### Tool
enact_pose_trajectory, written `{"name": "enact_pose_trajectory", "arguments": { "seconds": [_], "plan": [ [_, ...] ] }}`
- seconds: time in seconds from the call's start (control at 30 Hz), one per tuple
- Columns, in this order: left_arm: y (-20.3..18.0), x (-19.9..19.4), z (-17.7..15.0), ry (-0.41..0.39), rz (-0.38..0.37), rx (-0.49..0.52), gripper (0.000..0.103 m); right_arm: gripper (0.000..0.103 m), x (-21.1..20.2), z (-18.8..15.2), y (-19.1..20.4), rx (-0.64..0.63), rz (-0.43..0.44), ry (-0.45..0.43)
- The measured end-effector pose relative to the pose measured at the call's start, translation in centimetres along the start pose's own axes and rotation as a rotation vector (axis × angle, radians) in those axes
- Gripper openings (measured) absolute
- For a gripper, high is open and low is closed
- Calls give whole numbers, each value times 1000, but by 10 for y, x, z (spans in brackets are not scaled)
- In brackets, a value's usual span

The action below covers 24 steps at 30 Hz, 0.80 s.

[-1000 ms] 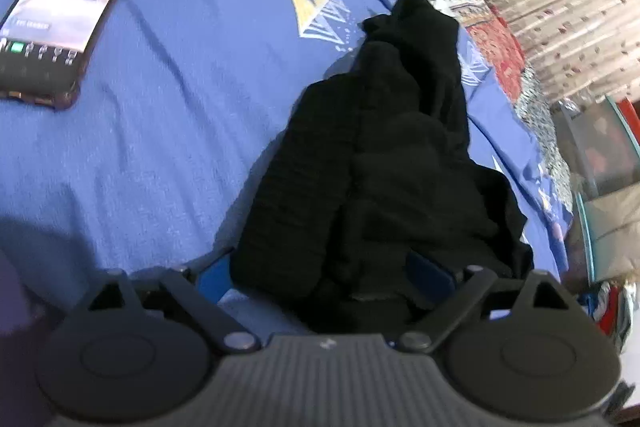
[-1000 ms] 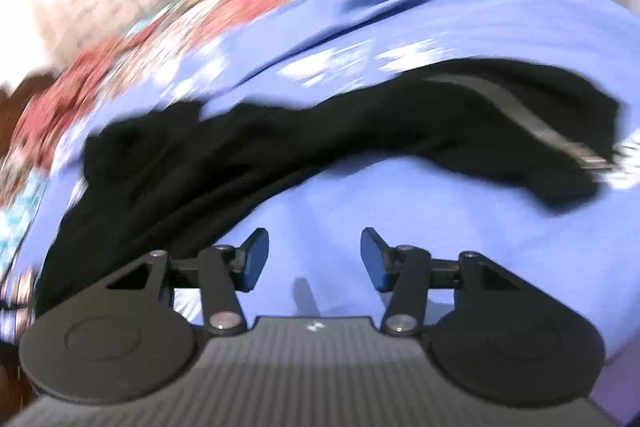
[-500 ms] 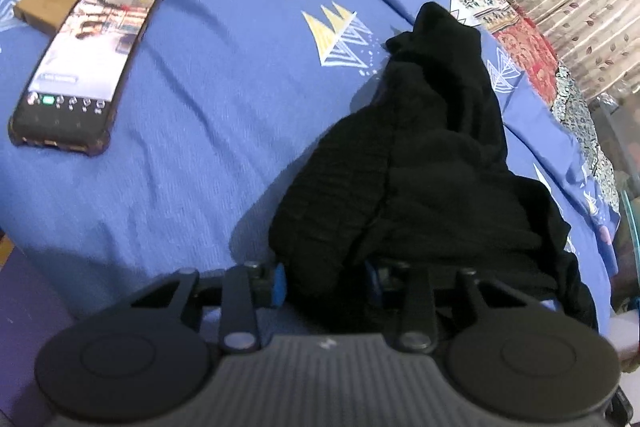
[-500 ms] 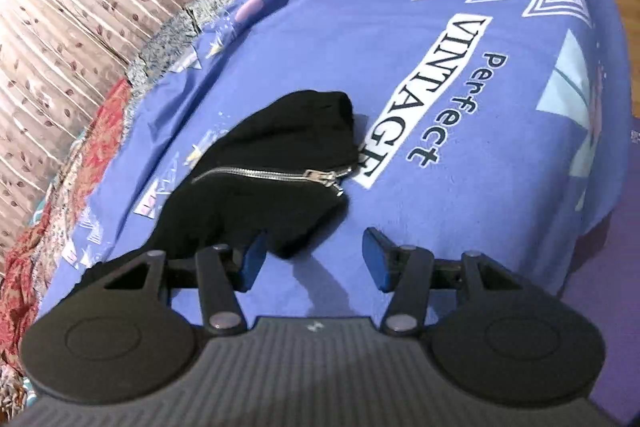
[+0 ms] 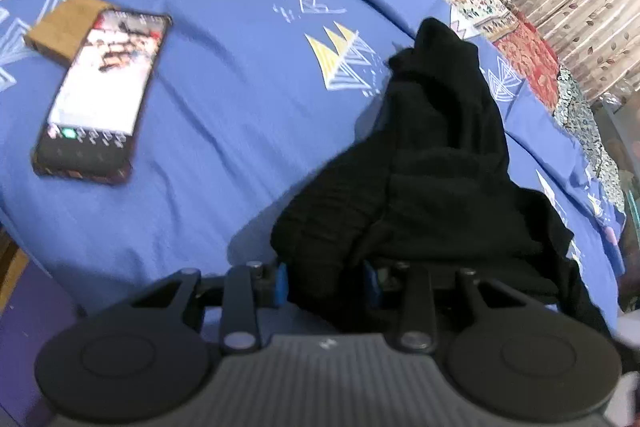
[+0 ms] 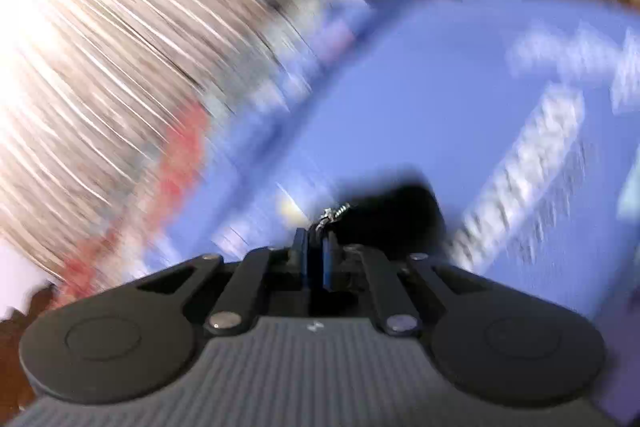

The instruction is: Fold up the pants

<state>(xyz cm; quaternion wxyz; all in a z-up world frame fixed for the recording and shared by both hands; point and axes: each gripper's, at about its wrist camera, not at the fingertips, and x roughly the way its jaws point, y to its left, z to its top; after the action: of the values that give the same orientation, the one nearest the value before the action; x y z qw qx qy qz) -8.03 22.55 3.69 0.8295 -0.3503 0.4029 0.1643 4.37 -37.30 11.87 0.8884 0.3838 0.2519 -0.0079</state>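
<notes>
Both grippers, left point(image 5: 326, 285) and right point(image 6: 315, 259), pinch the pants point(image 5: 432, 187) low in frame. Picking-up step; next, lift and spread them flat.

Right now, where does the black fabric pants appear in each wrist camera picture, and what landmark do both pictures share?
Left wrist view: the black fabric pants fill the centre-right, running from the upper bed down between the left gripper pads.
Right wrist view: only a small dark bunch with a zipper shows at lower centre, pinched in the right gripper.
Shared landmark: the blue printed bedsheet.
</notes>
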Motion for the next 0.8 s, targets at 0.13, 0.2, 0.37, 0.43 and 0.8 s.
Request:
{"name": "enact_pose_trajectory", "arguments": {
  "seconds": [0.13,0.2,0.37,0.43,0.8],
  "plan": [
    [6,-4,9,-18,43,11,33,9,-15,60,29,-63,16,-134],
    [11,-5,12,-27,53,-11,33,9,3,88,39,-69,4,-172],
    [10,3,10,-21,94,-16,33,20,107,136,39,-27,-178,-135],
    [8,5,9,-15,106,-16,33,64,144,136,22,-20,-268,-78],
    [4,18,14,37,138,33,34,64,102,39,-95,118,-220,28]
  ]
}}
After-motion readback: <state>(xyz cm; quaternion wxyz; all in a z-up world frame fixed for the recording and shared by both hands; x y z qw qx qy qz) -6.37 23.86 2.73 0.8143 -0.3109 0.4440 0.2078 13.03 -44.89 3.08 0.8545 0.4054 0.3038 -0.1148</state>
